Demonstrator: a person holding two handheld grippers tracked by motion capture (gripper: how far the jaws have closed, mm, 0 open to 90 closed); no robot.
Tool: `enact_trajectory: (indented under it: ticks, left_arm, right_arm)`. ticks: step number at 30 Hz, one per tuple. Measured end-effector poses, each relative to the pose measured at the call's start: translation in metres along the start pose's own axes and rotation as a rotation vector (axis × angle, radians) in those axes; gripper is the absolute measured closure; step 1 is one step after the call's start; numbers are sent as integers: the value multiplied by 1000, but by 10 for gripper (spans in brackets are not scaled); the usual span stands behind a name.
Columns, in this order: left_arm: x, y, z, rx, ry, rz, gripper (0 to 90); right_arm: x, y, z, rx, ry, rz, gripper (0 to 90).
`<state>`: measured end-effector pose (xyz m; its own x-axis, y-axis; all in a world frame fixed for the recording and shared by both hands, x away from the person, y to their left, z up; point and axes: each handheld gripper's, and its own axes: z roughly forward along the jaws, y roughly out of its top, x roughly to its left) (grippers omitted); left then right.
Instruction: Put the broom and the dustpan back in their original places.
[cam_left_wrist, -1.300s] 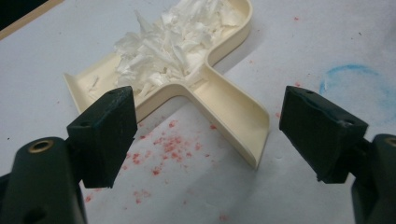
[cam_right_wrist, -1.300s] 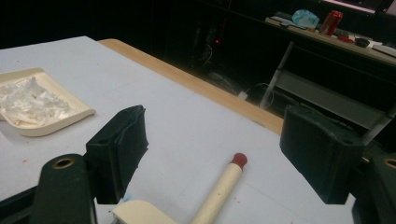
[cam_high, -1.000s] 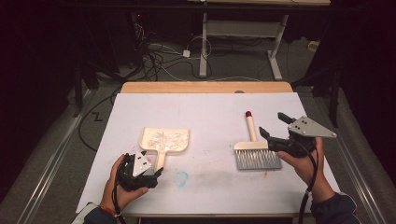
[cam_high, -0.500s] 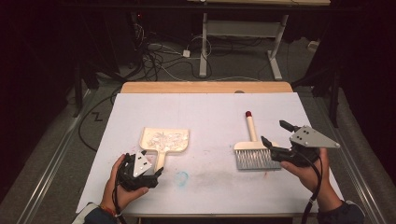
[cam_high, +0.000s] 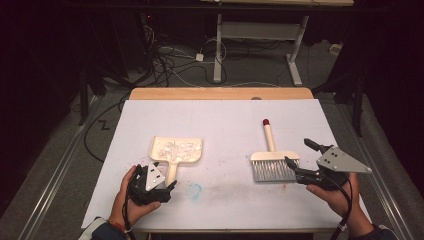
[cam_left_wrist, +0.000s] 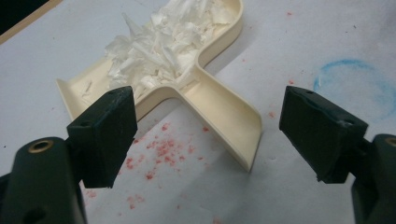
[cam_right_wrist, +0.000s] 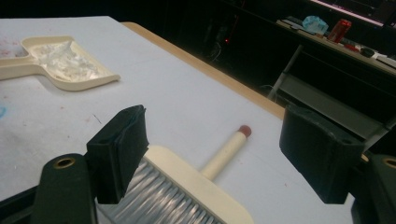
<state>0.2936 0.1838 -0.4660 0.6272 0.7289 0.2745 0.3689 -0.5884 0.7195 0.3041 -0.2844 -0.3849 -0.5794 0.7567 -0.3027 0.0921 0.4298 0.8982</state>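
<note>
On the left of the worktop (cam_high: 220, 115), the left tongs (cam_high: 161, 179) stand wide open with nothing between the pads, held low just behind the end of the dustpan's handle. In the left gripper view the handle's open end lies between the two jaws but clear of both. The dustpan (cam_high: 176, 150) is cream plastic, lying flat, and its tray holds a heap of white paper shreds (cam_left_wrist: 163, 42). Judging from that, the sweeping looks largely done: the scraps are gathered in the pan, and what seems left is to take the handle and lift the pan away to empty it. Fine red specks (cam_left_wrist: 161, 149) and a faint blue ring (cam_left_wrist: 355, 79) mark the sheet near the handle; whether the specks are loose crumbs or stains is hard to tell.

Right of centre lies the brush (cam_high: 272, 157), flat, with a pale handle tipped in red pointing away from the person and grey bristles facing them. The right tongs (cam_high: 300, 160) are also open and empty, their jaws just beside the brush head's right end, not gripping it.
</note>
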Motion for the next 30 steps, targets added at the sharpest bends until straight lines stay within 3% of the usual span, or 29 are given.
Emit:
enact_trajectory:
  ticks: [8, 17, 25, 30]
  left_arm:
    - [0, 1, 0, -8, -10, 0, 185]
    - [0, 0, 2, -8, -12, 2, 185]
    - [-5, 2, 1, -13, -13, 25, 185]
    - [-6, 3, 2, -15, -11, 19, 185]
  right_arm:
    - [4, -16, -2, 19, -15, -31, 222]
    - [6, -41, -4, 40, 0, 26, 167]
    - [9, -66, -3, 70, -2, 25, 168]
    - [11, -66, -4, 66, -1, 23, 173]
